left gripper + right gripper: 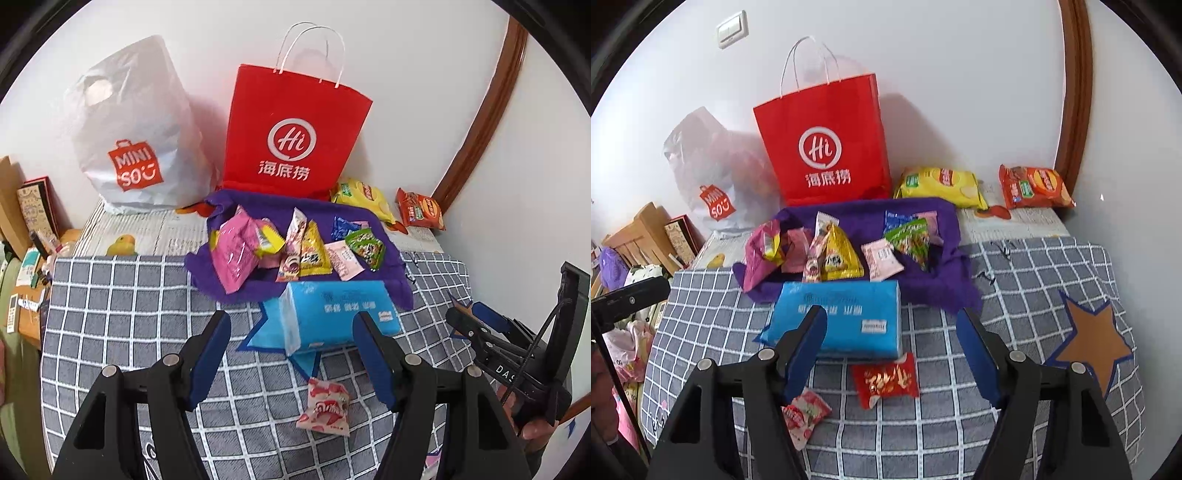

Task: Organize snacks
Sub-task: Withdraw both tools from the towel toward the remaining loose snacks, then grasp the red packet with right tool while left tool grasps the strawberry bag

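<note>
Several small snack packets lie on a purple cloth, among them a pink packet and a yellow packet. A blue tissue pack lies in front of the cloth. A pink-and-white strawberry snack lies on the checked cover below my open, empty left gripper. A red candy packet lies below my open, empty right gripper. The right gripper's body shows in the left wrist view.
A red paper bag and a white MINISO plastic bag stand against the wall. A yellow chip bag and an orange chip bag lie at the back right. Cluttered boxes sit left.
</note>
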A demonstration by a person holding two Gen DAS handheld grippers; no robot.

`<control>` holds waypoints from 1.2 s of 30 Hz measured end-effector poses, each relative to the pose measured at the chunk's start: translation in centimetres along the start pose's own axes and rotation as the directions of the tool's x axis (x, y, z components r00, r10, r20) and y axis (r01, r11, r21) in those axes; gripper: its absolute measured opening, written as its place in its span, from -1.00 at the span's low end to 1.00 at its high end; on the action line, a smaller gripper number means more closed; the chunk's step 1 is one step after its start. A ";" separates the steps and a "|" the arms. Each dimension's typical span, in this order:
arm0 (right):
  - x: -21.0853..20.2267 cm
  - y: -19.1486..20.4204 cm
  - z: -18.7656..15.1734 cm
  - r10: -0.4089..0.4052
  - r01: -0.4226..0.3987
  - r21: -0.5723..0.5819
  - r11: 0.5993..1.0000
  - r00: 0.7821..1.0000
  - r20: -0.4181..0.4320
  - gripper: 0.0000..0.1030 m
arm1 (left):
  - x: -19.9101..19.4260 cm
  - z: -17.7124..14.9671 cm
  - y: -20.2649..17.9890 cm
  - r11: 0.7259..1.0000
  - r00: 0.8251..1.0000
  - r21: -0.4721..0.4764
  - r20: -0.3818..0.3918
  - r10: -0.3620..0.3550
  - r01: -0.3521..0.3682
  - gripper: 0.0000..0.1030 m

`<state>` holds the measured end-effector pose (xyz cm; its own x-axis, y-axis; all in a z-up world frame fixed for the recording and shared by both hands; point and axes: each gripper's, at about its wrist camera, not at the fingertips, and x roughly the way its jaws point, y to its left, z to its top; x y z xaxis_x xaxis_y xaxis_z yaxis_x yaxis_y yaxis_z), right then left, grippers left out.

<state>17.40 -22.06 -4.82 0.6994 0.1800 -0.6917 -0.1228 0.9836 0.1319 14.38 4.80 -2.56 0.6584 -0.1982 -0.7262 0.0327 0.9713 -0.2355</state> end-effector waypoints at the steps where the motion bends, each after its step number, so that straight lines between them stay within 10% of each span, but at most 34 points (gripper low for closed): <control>1: 0.2 0.1 -0.3 0.000 0.000 -0.001 1.000 1.000 -0.005 0.33 | 0.0 -0.2 0.2 1.000 1.000 -0.004 -0.002 0.002 -0.002 0.29; 36: 12.9 0.3 -7.8 0.047 -0.063 -0.064 0.996 0.974 -0.222 0.41 | 5.8 -3.6 3.8 0.997 0.990 -0.050 -0.136 0.044 -0.051 0.29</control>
<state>20.92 -19.40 -19.27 0.5187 0.2233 -0.8253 -0.2116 0.9688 0.1291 15.60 6.87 -9.97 0.5511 -0.1712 -0.8167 -0.0383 0.9725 -0.2298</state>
